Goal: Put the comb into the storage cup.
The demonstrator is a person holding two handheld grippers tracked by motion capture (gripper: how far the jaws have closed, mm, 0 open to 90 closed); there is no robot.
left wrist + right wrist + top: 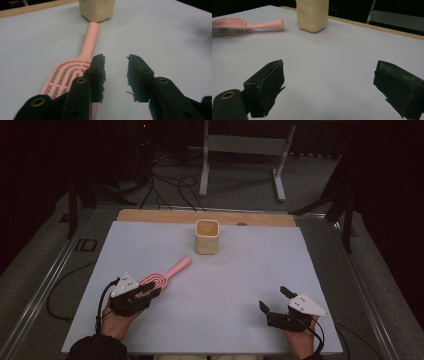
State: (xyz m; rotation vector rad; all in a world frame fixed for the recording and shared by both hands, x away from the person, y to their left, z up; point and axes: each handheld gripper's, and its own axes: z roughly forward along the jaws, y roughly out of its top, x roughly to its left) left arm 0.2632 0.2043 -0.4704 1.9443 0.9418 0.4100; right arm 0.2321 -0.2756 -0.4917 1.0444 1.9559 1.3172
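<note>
Left tool (115, 75) beside pink slotted plastic hairbrush (75, 70), seemingly not gripping.

Matt pink plastic hairbrush (75, 65), dimpled cream cup (206, 236), smooth pale table sheet (240, 285), wooden edge (150, 216)

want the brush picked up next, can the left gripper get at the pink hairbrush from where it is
Probably yes. The left gripper sits right at the head of the pink hairbrush, which lies flat on the white mat just beside its jaws, not between them. Nothing blocks it; the cream cup stands well beyond the handle.
</note>
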